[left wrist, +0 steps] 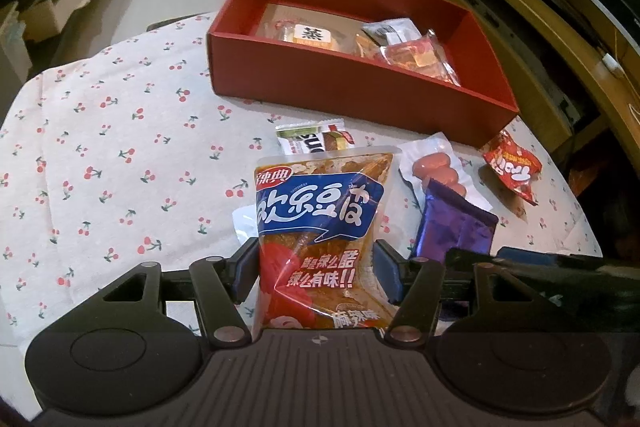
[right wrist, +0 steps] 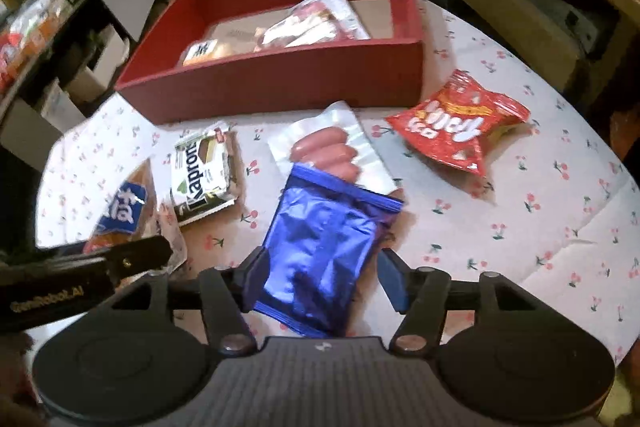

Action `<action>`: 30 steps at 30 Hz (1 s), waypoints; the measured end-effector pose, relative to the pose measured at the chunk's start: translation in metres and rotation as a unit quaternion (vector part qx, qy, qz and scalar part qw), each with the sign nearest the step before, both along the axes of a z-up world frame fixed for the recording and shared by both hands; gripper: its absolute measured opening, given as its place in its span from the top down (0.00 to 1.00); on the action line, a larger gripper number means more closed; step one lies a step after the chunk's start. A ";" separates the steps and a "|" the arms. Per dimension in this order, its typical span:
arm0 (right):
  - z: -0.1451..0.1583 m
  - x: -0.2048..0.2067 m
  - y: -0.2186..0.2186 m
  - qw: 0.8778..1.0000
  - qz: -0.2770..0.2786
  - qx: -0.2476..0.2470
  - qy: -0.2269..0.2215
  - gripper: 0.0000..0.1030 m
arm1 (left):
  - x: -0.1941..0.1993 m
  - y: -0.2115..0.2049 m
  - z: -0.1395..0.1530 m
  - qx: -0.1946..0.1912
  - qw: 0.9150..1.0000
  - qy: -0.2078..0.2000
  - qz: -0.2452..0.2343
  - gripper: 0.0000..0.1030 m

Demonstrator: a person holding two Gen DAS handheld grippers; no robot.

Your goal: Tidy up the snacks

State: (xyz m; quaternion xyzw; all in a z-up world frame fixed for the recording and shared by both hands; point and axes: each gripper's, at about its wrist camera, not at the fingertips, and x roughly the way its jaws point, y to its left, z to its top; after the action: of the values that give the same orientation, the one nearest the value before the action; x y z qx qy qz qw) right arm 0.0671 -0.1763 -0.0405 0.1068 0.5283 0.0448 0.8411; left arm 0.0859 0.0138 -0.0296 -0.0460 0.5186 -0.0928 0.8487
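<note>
In the left wrist view my left gripper [left wrist: 316, 267] is shut on a red-and-blue tofu-skin snack packet [left wrist: 316, 227], held upright above the cherry-print tablecloth [left wrist: 120, 147]. My right gripper [right wrist: 324, 275] stands open around a blue foil packet [right wrist: 320, 239]. That packet lies partly over a clear pack of sausages [right wrist: 328, 151]; a gap shows at the right pad. The red box [right wrist: 280, 87] sits at the back of the table with several wrapped snacks inside. The tofu-skin packet [right wrist: 124, 207] also shows at the left of the right wrist view.
A green-and-white wafer pack [right wrist: 204, 171] lies left of the sausages, in front of the box. A red crinkled snack bag [right wrist: 460, 127] lies to the right, near the table's round edge. Wooden furniture [left wrist: 540, 27] stands behind the box.
</note>
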 end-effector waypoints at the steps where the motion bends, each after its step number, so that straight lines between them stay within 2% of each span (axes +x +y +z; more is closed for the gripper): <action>1: -0.002 0.001 0.006 1.000 0.005 -0.004 0.000 0.28 | 0.000 0.002 0.000 0.000 1.000 0.000 0.003 0.35; 2: -0.004 0.003 0.011 1.000 0.005 -0.007 0.001 0.23 | 0.001 0.004 0.000 0.000 1.000 0.000 0.005 0.35; 4: -0.008 0.006 0.019 1.000 0.005 -0.010 0.001 0.20 | 0.001 0.008 0.000 0.001 1.000 0.001 0.011 0.35; 9: -0.024 0.011 0.034 0.999 0.029 -0.039 0.003 0.21 | 0.002 0.010 -0.004 0.004 1.000 0.005 0.014 0.35; 10: -0.023 0.010 0.034 0.998 0.035 -0.043 -0.001 0.26 | 0.003 0.009 -0.005 0.005 1.000 0.006 0.012 0.35; 11: -0.021 0.008 0.033 0.998 0.041 -0.040 -0.003 0.34 | 0.003 0.008 -0.005 0.004 1.000 0.007 0.010 0.35; 18: -0.013 -0.001 0.012 0.999 0.047 -0.012 -0.014 0.57 | 0.002 -0.002 -0.004 0.007 1.000 0.003 -0.002 0.35; 19: -0.012 -0.002 0.009 0.999 0.045 -0.012 -0.015 0.71 | 0.002 -0.003 -0.004 0.008 1.000 0.002 -0.003 0.35; 20: -0.012 -0.002 0.006 0.999 0.043 -0.013 -0.015 0.78 | 0.002 -0.005 -0.004 0.010 1.000 0.002 -0.005 0.35; 25: -0.010 0.001 -0.010 0.999 0.014 0.029 0.003 0.73 | 0.003 -0.004 -0.004 0.010 1.000 0.003 -0.003 0.35; 27: -0.008 0.001 -0.014 0.999 -0.003 0.053 0.009 0.59 | 0.002 -0.003 -0.003 0.007 1.000 0.002 -0.002 0.35; 28: -0.005 0.001 -0.014 0.998 -0.011 0.057 0.009 0.42 | 0.002 -0.003 -0.003 0.006 1.000 0.002 -0.002 0.34; 29: -0.003 0.001 -0.011 0.998 -0.013 0.055 0.005 0.34 | 0.001 -0.002 -0.002 0.005 1.000 0.002 -0.001 0.34; 30: 0.000 0.000 -0.005 0.999 -0.011 0.051 -0.004 0.33 | 0.001 -0.001 -0.002 0.003 1.000 0.001 0.000 0.36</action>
State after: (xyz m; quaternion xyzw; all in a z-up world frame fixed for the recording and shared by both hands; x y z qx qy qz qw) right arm 0.0673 -0.1812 -0.0409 0.1554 0.5203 0.0632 0.8374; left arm 0.0871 0.0129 -0.0314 -0.0432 0.5200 -0.0910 0.8482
